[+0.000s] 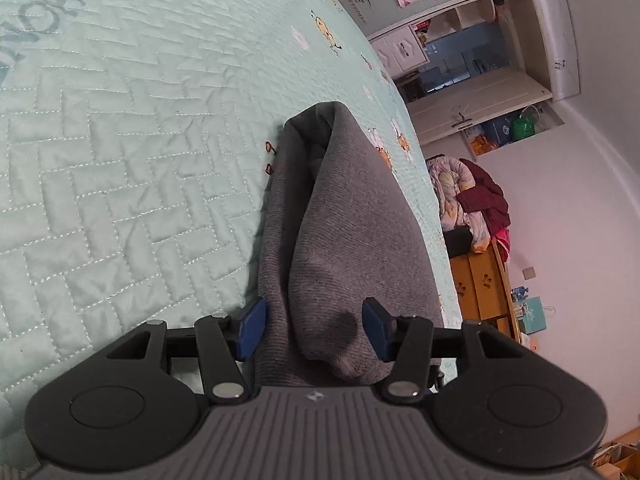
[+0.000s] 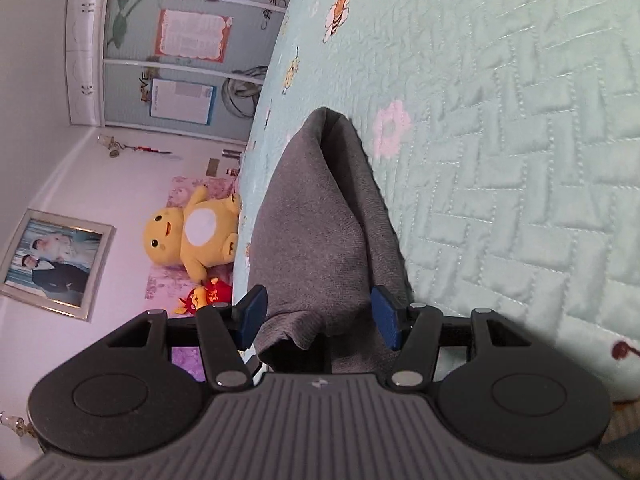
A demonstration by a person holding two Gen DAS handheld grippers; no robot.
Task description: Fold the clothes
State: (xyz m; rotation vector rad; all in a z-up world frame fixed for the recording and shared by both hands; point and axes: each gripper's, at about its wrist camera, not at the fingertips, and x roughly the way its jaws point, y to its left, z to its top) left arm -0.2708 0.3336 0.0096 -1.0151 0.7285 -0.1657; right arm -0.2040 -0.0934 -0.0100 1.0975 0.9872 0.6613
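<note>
Left gripper (image 1: 314,328) and right gripper (image 2: 318,318): jaws wide, grey garment (image 1: 340,220) bunched between the pads, running toward 12 o'clock over the green quilt (image 1: 120,140).

soft indoor light, strong fisheye bend

both views are evenly lit by soft, fairly bright room light; no lamp or window shows. the quilt (image 1: 120,140) stays sharp, its stitching crisp in the middle. the grey cloth (image 2: 316,216) casts a thin dark shadow along its edge and holds deeper shade in its folds. straight lines bow hard toward the edges, and the corners go black. the white wall (image 1: 568,208) takes a pinkish cast. far objects look slightly soft.
</note>
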